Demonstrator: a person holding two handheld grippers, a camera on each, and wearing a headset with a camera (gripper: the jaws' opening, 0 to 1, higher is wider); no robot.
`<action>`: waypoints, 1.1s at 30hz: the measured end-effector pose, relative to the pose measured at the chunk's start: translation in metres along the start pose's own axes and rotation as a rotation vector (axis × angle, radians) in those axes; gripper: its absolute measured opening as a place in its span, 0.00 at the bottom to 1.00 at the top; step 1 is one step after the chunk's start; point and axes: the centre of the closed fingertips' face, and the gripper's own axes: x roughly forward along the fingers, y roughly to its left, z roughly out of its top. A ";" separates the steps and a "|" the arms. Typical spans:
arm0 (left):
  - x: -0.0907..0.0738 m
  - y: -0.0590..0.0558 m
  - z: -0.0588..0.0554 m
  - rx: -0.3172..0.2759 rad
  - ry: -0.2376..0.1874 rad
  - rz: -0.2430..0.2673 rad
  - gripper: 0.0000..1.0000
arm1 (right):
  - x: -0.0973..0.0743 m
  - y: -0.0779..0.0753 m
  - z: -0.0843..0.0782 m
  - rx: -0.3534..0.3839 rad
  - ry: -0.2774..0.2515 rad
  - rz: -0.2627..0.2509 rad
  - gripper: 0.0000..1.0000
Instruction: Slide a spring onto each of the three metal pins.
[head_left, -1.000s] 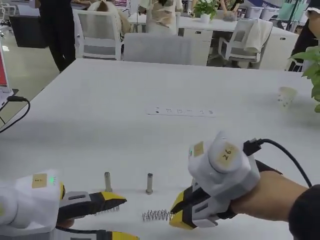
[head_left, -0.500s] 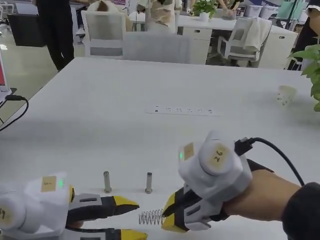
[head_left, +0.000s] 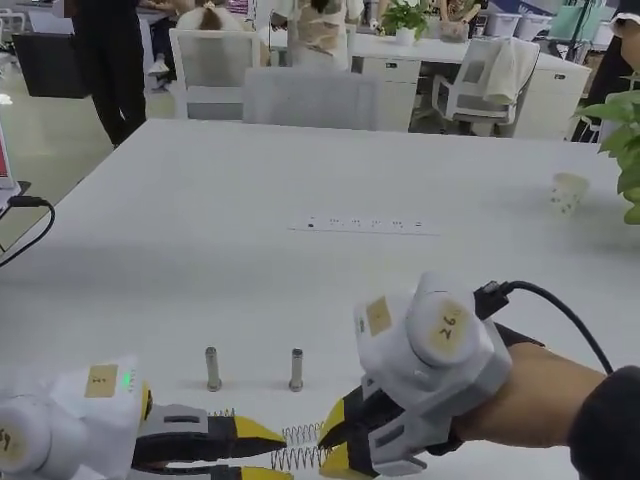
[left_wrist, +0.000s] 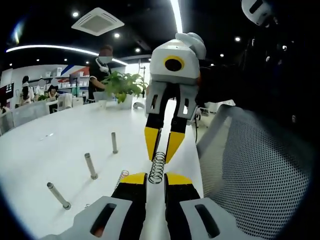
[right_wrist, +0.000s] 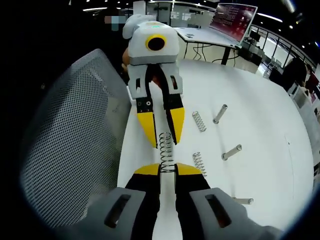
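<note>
Steel spring (right_wrist: 166, 149) lies about level, its long axis running from my right tool (right_wrist: 167, 170), which pinches one end, to my left tool (left_wrist: 156, 178), whose tips bracket the other end; whether that one is clamped I can't tell. Just beyond the spring stands the nearest pin (head_left: 296, 368), upright, so I judge the coil must be tipped on end. Spare springs (right_wrist: 199, 121) lie on the table (head_left: 300, 200) between the held spring and the pins, off the direct path.

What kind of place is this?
Most likely an open-plan office or lab: a big white table, office chairs and more desks behind it, potted plants, and people standing about.
</note>
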 end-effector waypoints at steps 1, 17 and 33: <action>0.000 -0.001 0.000 -0.001 0.000 -0.003 0.03 | 0.000 0.000 -0.001 -0.005 0.002 0.002 0.08; 0.000 -0.010 -0.001 -0.039 0.009 -0.046 0.02 | -0.001 0.008 -0.001 -0.015 -0.005 0.029 0.08; -0.002 -0.007 0.003 -0.061 -0.007 -0.040 0.02 | 0.002 0.006 -0.001 0.040 -0.028 0.031 0.13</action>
